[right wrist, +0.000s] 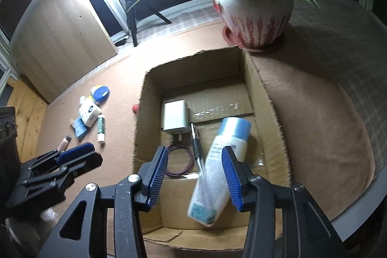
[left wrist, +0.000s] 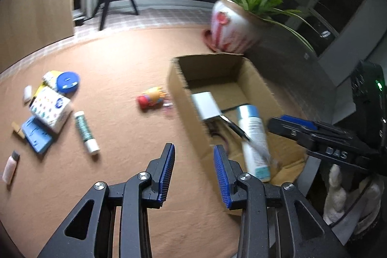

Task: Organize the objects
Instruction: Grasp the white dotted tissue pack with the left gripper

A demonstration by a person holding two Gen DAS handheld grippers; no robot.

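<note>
An open cardboard box (right wrist: pixel 263 93) stands on the brown cloth. In it lie a white charger (right wrist: pixel 175 119), a purple cable (right wrist: pixel 179 161), a pen (right wrist: pixel 194 137) and a white bottle with a blue cap (right wrist: pixel 217 173); pen and bottle are blurred. My right gripper (right wrist: pixel 194 150) hangs open over the box, and its pads do not touch the bottle below. My left gripper (left wrist: pixel 193 149) is open and empty over the cloth, just left of the box (left wrist: pixel 179 93). The bottle (left wrist: pixel 254 137) and the right gripper (left wrist: pixel 285 125) show at the right of the left wrist view.
Loose items lie on the cloth to the left: a red and yellow toy (left wrist: pixel 151 98), a green tube (left wrist: pixel 85 132), a patterned carton (left wrist: pixel 52 108), a blue round lid (left wrist: pixel 67 81), a blue card (left wrist: pixel 36 137), a small pink bottle (left wrist: pixel 11 168). A potted plant (right wrist: pixel 254 16) stands behind the box.
</note>
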